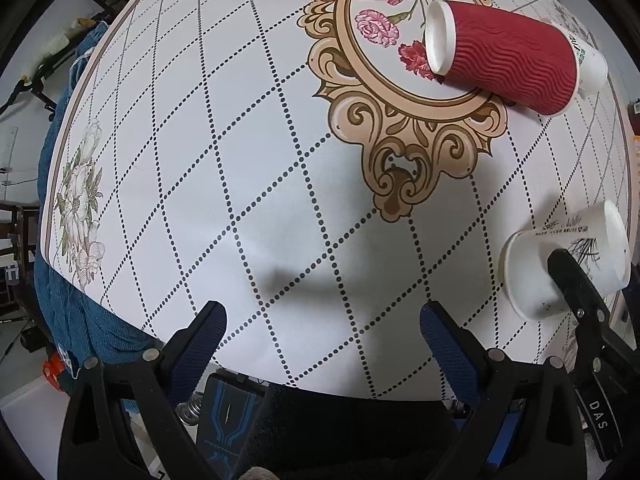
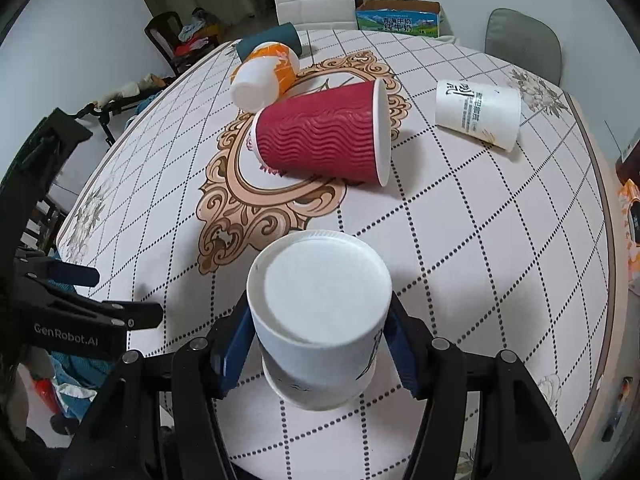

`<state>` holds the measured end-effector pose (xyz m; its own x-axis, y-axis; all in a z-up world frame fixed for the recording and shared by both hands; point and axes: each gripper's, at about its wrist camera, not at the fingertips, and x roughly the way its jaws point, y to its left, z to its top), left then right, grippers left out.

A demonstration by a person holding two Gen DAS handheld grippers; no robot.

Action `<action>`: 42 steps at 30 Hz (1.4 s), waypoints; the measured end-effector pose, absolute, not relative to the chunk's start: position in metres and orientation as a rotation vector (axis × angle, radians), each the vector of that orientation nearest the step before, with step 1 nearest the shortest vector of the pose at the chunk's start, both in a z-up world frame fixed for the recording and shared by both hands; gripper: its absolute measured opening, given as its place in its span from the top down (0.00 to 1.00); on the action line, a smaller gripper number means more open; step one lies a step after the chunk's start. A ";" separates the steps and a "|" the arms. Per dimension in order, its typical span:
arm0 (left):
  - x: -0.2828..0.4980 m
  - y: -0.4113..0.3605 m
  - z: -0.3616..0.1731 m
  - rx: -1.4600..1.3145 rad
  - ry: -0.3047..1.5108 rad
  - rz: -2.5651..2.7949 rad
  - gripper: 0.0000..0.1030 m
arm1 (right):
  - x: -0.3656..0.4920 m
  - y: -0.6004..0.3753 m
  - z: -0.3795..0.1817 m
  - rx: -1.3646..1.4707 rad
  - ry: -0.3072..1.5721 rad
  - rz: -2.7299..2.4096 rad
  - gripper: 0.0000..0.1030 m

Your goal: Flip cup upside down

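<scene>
My right gripper (image 2: 320,344) is shut on a white paper cup (image 2: 320,320), base up and rim down, close over the table near its front edge. The same cup (image 1: 568,256) shows at the right edge of the left wrist view, with a right finger (image 1: 576,284) on it. My left gripper (image 1: 320,332) is open and empty over the near table edge. A red ribbed cup (image 2: 324,132) lies on its side in the middle, also in the left wrist view (image 1: 504,56). An orange-and-white cup (image 2: 264,76) and a white printed cup (image 2: 476,114) lie on their sides further back.
The round table (image 2: 500,240) has a white cloth with a dotted grid and a gold medallion. A teal cylinder (image 2: 268,40) lies at the far edge. Chairs (image 2: 316,0) and a carton (image 2: 400,18) stand behind. The left gripper (image 2: 80,312) shows at the left.
</scene>
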<state>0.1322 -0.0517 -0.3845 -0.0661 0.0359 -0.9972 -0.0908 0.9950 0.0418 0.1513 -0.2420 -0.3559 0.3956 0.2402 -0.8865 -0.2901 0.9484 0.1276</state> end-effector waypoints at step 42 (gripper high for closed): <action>0.002 -0.081 -0.152 0.065 1.154 -0.108 0.04 | -0.032 -0.276 -0.129 0.055 0.977 -0.123 0.06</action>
<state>0.0023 -0.0813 -0.1516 0.4001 -0.0518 -0.9150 0.1185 0.9929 -0.0044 -0.0316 -0.2760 -0.1293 0.5530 -0.0794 -0.8294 0.1291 0.9916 -0.0088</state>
